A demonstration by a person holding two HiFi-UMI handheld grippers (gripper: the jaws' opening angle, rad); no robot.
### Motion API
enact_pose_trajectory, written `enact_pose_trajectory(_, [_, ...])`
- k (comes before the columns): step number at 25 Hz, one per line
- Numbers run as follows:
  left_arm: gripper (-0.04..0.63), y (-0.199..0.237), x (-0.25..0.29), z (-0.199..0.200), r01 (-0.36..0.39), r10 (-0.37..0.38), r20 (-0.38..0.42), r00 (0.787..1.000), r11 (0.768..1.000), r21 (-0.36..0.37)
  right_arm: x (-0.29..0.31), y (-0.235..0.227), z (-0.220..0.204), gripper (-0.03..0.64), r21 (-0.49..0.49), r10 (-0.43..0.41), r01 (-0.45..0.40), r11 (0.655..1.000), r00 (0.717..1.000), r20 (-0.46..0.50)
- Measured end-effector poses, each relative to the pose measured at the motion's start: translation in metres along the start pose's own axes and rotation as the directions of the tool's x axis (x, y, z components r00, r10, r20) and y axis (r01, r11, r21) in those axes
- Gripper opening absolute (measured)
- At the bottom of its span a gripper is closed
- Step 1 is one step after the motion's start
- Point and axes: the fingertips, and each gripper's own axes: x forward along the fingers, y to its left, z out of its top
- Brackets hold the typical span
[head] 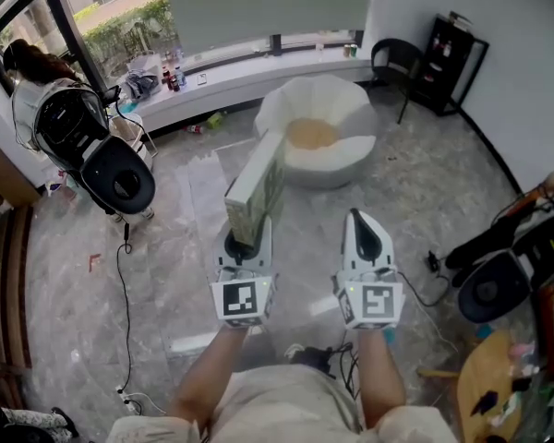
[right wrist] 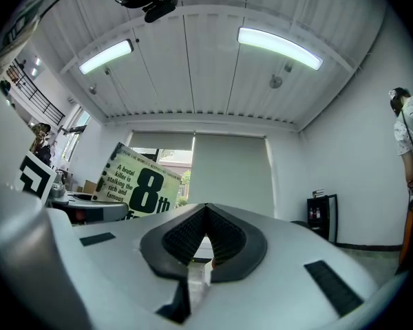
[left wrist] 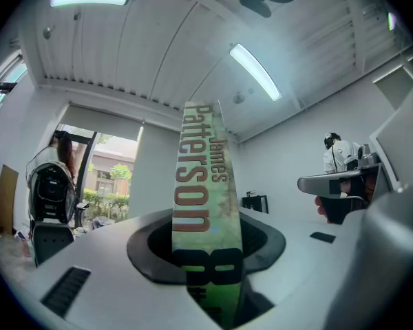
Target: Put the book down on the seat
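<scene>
A green and white paperback book (head: 257,187) stands upright with my left gripper (head: 245,235) shut on its lower end. In the left gripper view its spine (left wrist: 203,198) rises straight up from between the jaws of my left gripper (left wrist: 210,280). The seat (head: 319,141), a round white lounge chair with a tan cushion, stands on the floor just beyond the book. My right gripper (head: 360,224) hovers level beside the left one, its jaws together with nothing in them. The right gripper view shows the book's cover (right wrist: 141,184) at the left, past my right gripper (right wrist: 203,243).
A black chair (head: 392,58) and a black cabinet (head: 452,49) stand at the back right. At the left are a person (head: 28,72) and black-and-white equipment (head: 115,173), with a cable (head: 125,275) on the floor. More gear (head: 499,284) lies at the right. A window ledge (head: 231,72) runs behind the seat.
</scene>
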Motion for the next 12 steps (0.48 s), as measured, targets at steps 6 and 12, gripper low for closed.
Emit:
enact_pose_trajectory(6, [0.163,0.002,0.019,-0.015,-0.002,0.002,-0.025,1.0,1.0,0.001,0.012,-0.014,-0.008,-0.002,0.0,-0.017,0.017,1.0,1.0,-0.004])
enact_pose_trajectory(12, [0.163,0.019,0.061,-0.025,0.017,-0.017,-0.014,1.0,1.0,-0.004,0.054,-0.022,-0.022,-0.002,-0.008,-0.037,0.036,0.999,0.999,-0.013])
